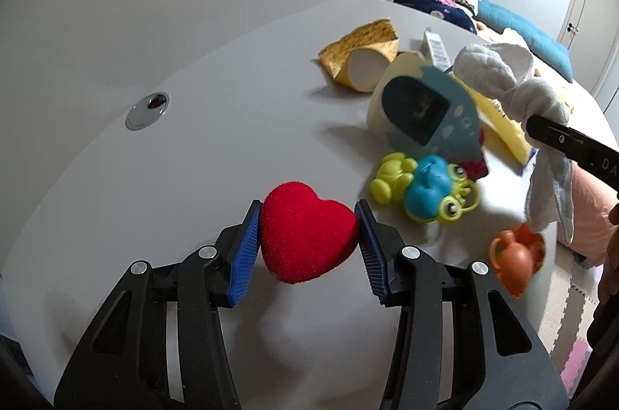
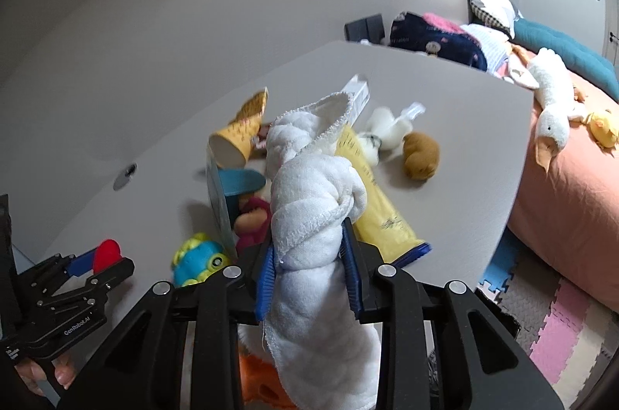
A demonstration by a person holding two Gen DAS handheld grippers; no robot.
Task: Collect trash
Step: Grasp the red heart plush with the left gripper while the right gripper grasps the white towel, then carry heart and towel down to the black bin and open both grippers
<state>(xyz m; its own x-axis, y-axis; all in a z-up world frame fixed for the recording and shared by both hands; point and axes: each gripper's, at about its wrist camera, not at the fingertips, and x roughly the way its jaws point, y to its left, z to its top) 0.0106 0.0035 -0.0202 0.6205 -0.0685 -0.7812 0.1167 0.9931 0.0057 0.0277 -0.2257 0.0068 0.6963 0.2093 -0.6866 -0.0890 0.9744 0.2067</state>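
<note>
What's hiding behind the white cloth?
From the right wrist view, the white cloth covers part of a yellow packet and a white box. What their hidden parts look like cannot be seen.

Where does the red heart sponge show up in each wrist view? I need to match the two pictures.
Left wrist: red heart sponge low centre, clamped between the left gripper pads.
Right wrist: red heart sponge far lower left, in the left gripper.
Shared landmark: blue-and-green frog toy beside it.

On the worktop [image 1: 193,81], the paper cup [image 1: 359,55] lies toward the far edge, behind the frog toy [image 1: 425,187]; the jug toy [image 1: 514,259] sits at the near right edge.
</note>
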